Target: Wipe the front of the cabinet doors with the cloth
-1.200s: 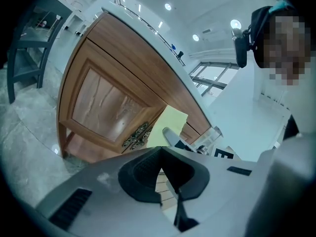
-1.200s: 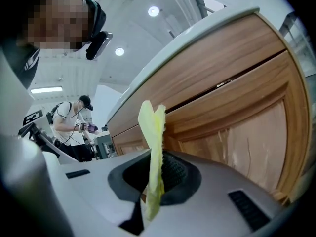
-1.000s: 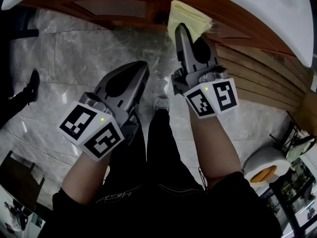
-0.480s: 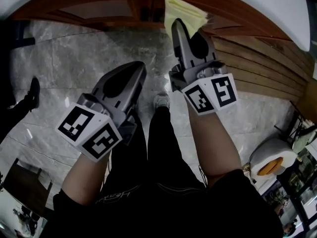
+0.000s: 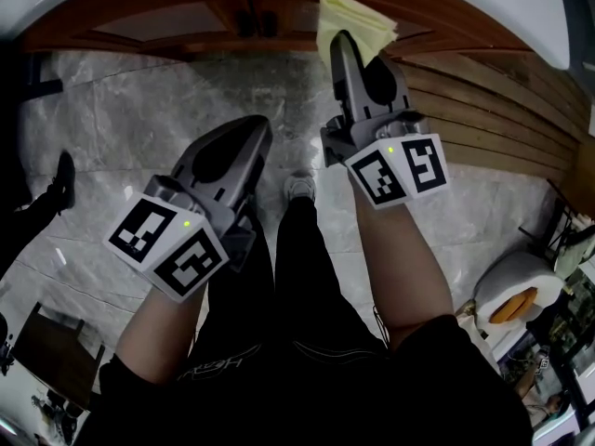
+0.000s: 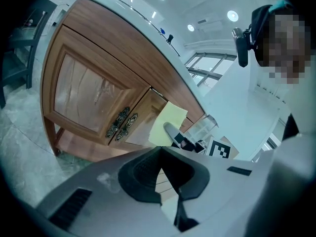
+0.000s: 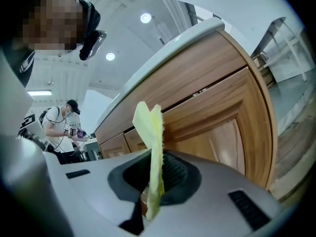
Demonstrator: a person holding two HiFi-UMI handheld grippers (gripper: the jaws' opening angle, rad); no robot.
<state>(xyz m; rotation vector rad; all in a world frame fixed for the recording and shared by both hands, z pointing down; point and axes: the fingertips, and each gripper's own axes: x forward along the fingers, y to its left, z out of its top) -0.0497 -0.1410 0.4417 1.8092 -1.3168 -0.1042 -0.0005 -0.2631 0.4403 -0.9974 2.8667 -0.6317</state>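
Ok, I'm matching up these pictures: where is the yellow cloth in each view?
Head view: cloth top centre-right, at the cabinet doors.
Left gripper view: centre, right of the handles.
Right gripper view: centre, edge-on.
Shared landmark: the wooden cabinet doors.

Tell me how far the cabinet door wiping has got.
Done: the cloth is picked up, clamped in the right gripper. In hand: it is held at the door right of the handles; contact is unclear. The left gripper is shut, empty, hanging back. Left: no wiped patch shows on either door, so count both fronts as still to do.
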